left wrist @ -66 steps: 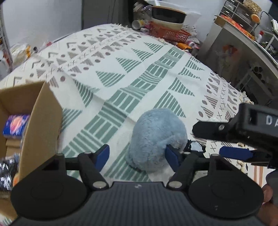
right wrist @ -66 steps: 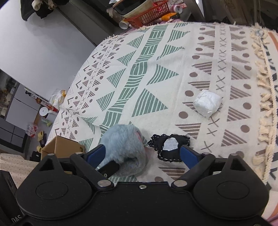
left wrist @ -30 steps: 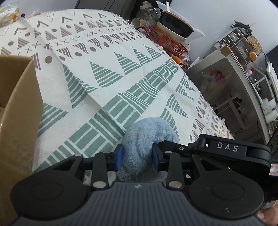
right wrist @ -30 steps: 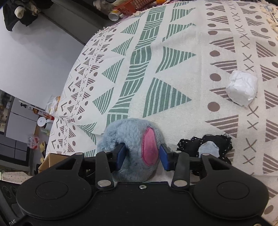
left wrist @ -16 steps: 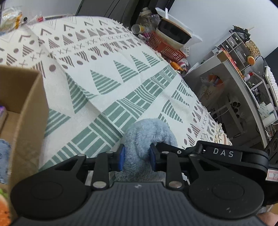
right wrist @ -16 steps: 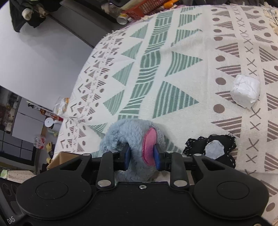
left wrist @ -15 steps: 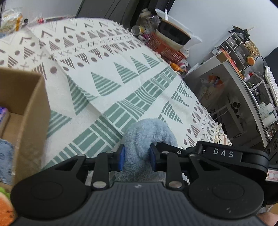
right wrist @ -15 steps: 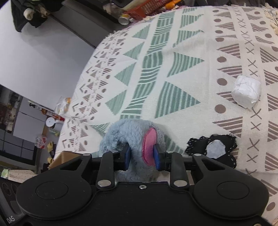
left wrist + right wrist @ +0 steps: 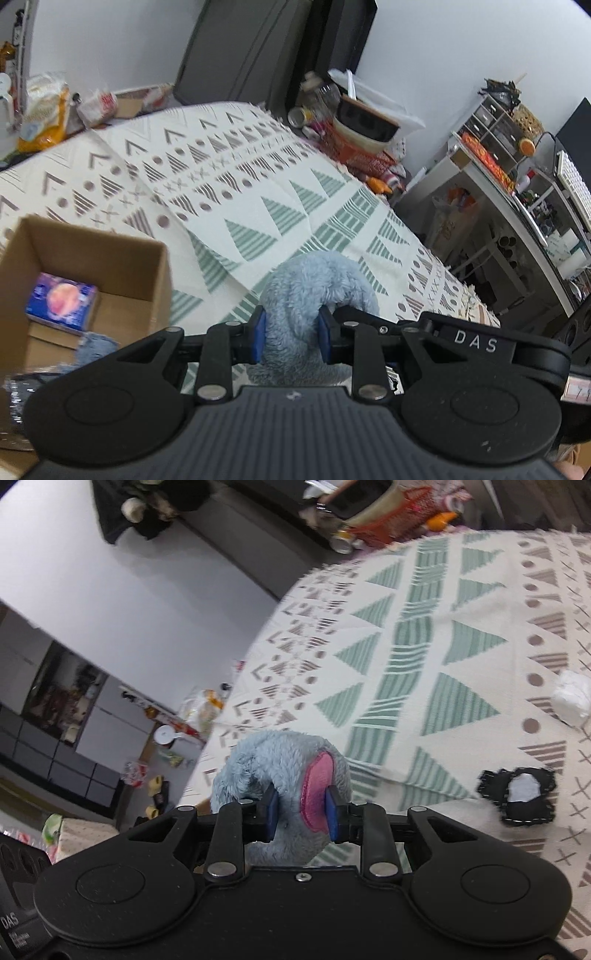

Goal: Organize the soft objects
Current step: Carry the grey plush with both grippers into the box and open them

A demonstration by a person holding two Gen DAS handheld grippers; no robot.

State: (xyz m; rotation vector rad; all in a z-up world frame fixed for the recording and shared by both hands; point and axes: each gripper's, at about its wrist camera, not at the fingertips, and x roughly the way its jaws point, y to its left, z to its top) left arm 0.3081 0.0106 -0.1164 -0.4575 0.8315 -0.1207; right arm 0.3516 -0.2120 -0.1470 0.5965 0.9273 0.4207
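**Left wrist and right wrist both clamped on the same fluffy toy**

Left wrist view has the blue plush toy (image 9: 317,291) sitting right between the blue pads, so the left gripper (image 9: 289,334) is squeezed in on its fur; the right gripper (image 9: 476,341) comes in from the side in that same shot, its black finger pushed into the fluff; toy looks held up off the patterned cloth (image 9: 236,192) rather than lying on it, though I can't say how high

right wrist view shows the same deal from the other side: right gripper (image 9: 301,814) pinched on the plush toy (image 9: 269,771), one pad pressing right on its pink patch (image 9: 317,794)

stuff only the left cam gets: the cardboard box (image 9: 110,254) down to the left of the toy, open top, with a blue packet (image 9: 61,304) inside plus something grey-blue and fuzzy, kinda blurry

stuff only the right cam gets: a black fabric piece (image 9: 521,797) with a pale centre lying on the cloth off to the right, and a white wad (image 9: 572,698) further out near the frame edge; both well apart from the toy
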